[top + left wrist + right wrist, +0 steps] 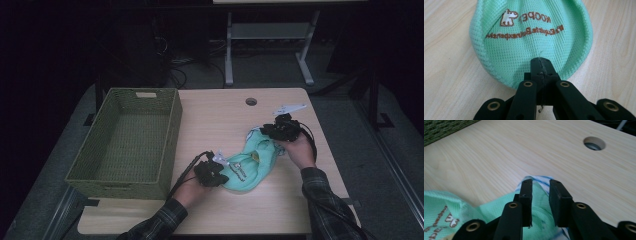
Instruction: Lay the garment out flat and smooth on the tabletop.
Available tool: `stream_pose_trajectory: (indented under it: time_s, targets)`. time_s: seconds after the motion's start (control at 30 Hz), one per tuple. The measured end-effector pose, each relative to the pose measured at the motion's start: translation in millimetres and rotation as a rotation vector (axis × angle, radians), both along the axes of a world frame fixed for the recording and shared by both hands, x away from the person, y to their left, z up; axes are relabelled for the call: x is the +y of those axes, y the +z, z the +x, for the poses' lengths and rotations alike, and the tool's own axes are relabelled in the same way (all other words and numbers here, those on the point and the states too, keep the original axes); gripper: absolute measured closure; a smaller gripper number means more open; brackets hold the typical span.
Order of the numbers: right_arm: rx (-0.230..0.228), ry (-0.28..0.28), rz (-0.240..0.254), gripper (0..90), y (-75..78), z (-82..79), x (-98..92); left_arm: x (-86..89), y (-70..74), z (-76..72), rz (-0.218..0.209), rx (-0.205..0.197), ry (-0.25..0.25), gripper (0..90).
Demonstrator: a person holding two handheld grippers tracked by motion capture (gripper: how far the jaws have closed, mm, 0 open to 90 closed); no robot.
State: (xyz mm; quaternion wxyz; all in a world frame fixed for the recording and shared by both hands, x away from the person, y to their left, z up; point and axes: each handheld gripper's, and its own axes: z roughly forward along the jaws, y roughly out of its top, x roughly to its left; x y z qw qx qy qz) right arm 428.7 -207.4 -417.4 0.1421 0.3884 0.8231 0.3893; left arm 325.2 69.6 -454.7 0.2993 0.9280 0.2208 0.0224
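Pinching tool (left): the left tool [540,65] is clamped shut on the near hem of the mint-green garment [531,42].
Print: a small dog emblem [509,17] with brown lettering, seen reversed and not legible.
Garment place: lying mid-tabletop [225,115].
Right tool: the right tool [540,192], jaws apart, straddles the far striped edge, not pressing.
Beyond: the woven basket [127,142] at the left.

The room is dim from above, its edges nearly black beyond the pale surface [280,195]. Both close views are brighter, evenly lit, with soft shadows, the nearest black parts slightly blurred, and no glare.
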Motion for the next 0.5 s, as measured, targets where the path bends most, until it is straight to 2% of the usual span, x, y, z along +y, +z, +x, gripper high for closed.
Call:
stream_pose_trajectory:
  time_s: [0.13,0.23,0.5]
  targets:
    - [0.033,0.021,-0.022,74.5,-8.8,7.2,12.9,0.0,0.0,-0.2,-0.001,0.003,0.002,89.6]
    - [0.067,0.017,-0.041,74.5,-18.5,11.8,20.7,-1.0,-0.7,-1.2,-0.017,0.01,0.016,89.6]
    - [0.103,0.024,-0.117,71.5,-39.7,22.8,34.7,-0.6,-0.5,-0.6,-0.015,0.009,0.012,89.5]
